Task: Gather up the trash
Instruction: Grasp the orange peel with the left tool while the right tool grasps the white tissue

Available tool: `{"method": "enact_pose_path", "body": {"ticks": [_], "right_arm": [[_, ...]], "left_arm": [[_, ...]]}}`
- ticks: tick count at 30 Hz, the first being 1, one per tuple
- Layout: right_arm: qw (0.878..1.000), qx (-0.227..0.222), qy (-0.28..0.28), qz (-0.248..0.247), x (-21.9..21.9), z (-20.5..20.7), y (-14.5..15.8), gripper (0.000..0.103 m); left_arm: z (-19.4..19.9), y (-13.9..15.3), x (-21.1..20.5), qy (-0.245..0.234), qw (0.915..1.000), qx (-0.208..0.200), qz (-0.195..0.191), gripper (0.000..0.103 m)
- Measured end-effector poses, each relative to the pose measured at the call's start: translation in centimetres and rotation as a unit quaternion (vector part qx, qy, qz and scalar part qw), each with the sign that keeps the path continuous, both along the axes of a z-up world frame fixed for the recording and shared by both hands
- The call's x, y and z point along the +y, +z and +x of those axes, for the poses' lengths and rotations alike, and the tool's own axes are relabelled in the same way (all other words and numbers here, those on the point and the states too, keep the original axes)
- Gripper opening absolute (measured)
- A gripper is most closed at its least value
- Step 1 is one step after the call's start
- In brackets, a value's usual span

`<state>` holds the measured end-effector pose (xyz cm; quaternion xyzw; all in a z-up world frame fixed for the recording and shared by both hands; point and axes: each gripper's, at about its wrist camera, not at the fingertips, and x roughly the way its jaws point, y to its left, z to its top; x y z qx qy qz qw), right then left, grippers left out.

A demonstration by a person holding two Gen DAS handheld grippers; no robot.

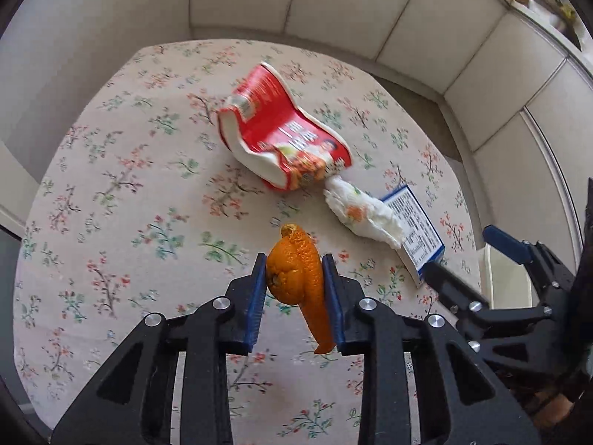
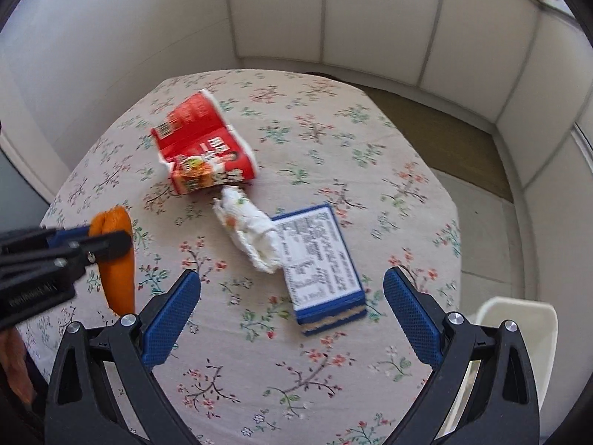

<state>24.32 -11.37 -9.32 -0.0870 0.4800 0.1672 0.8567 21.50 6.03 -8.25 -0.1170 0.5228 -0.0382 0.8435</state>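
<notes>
Surface [image 2: 389,193]: a table under a pale cloth printed with small red and green flower sprigs, standing in a corner of white panelled walls [image 2: 370,15]. A strip of olive mat [image 2: 444,126] and grey floor tiles show beyond its far edge.

Left claw [image 1: 294,278]: black frame, blue ribbed pads, pinching a curled piece of orange citrus peel [image 1: 294,270] that hangs clear above the cloth, its tail dangling below the pads.

Right claw [image 2: 292,319]: jaws spread wide, nothing between them, poised over the cloth near the box.

On the surface, mid-table: a crushed red-and-white paper noodle cup [image 2: 204,148] lying on its side; a crumpled white paper napkin [image 2: 252,230] just below the cup's mouth; a flat blue-edged cardboard box with a white printed label [image 2: 318,259], the napkin's end overlapping its corner.

Off the table's near right edge: a white plastic bin [image 2: 519,319], only its rim visible.

Upper right: a shelf [image 1: 545,0] holding blurred kitchen items.
</notes>
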Motion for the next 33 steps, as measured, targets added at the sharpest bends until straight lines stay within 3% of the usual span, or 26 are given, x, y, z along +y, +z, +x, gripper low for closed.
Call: {"method": "enact_pose_path", "body": {"ticks": [3,8,11,12,14,15,17,19,28,31,32,33], "right_arm": [[0.998,-0.003,0.055,-0.003,2.8,1.0,-0.8,0.096],[0.996,0.009,0.086,-0.007,5.1,3.3,-2.7,0.089],[0.996,0.028,0.088,-0.002,5.6,4.6,-3.7,0.07],[0.995,0.036,0.088,0.0,5.6,4.9,-4.1,0.06],[0.996,0.035,0.077,-0.016,5.8,5.2,-4.8,0.054],[0.997,0.036,0.072,-0.016,5.7,5.3,-5.0,0.044],[0.997,0.044,0.059,0.006,5.1,5.7,-4.9,0.04],[0.997,0.048,0.051,0.024,4.6,5.7,-4.5,0.027],[0.997,0.046,0.049,0.025,5.0,4.2,-3.2,0.029],[0.995,0.077,0.059,0.032,5.5,4.0,-4.0,0.031],[0.994,0.084,0.059,0.024,5.9,4.0,-4.5,0.035],[0.995,0.085,0.059,0.016,6.2,3.9,-4.9,0.045]], "left_arm": [[-0.1,1.4,2.7,0.019,0.9997,-0.015,-0.008,0.028],[-0.2,2.3,5.7,0.038,0.9988,-0.026,-0.015,0.028],[0.2,2.0,6.2,0.038,0.9988,-0.02,-0.023,0.028],[0.2,2.0,6.4,0.036,0.9989,-0.02,-0.022,0.028],[0.4,2.0,6.5,0.035,0.999,-0.024,-0.016,0.028],[0.3,2.2,6.7,0.035,0.9989,-0.027,-0.012,0.028],[0.5,2.3,6.8,0.037,0.9987,-0.033,-0.011,0.028],[0.5,2.5,7.0,0.039,0.9985,-0.036,-0.014,0.028],[0.1,3.2,7.0,0.048,0.9976,-0.048,-0.016,0.028],[-0.1,3.4,7.1,0.049,0.9974,-0.051,-0.016,0.028],[-0.1,3.4,7.1,0.05,0.9973,-0.051,-0.015,0.028],[-0.1,3.4,7.3,0.052,0.9973,-0.049,-0.016,0.028]]}}
